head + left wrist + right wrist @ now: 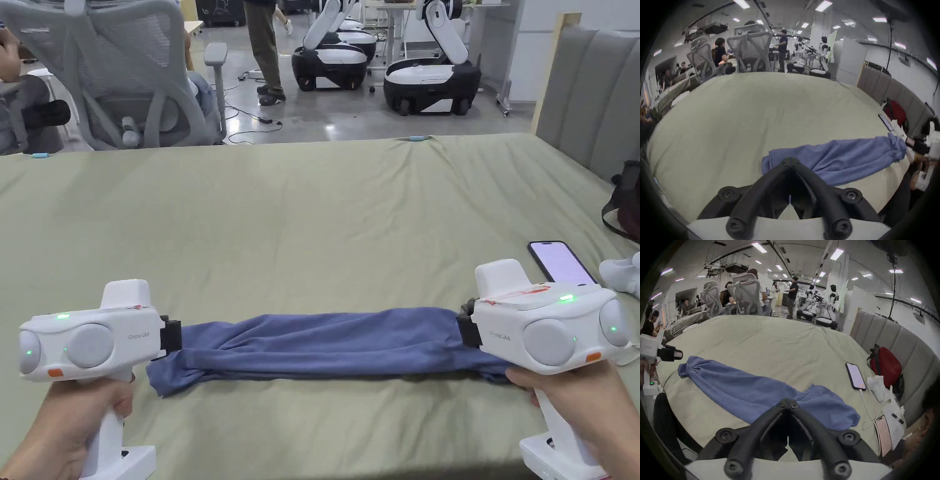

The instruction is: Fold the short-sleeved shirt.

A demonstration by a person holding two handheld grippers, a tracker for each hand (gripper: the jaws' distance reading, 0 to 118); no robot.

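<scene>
Head view: blue shirt (325,344) stretched between left tongs (172,337), right tongs (467,328).

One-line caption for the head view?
Two hand-held grippers, left and right, stretch a blue shirt across the green sheet.

- Beyond the blue shirt (325,344) I see the green sheet (312,219) bare up to far edge, free to pass.
- On right side: phone (561,262) w/ cable, white bundle (619,274), red bag (885,366), grey padded wall (594,94) block me.
- Far side: office chair (125,75) just beside edge.
</scene>
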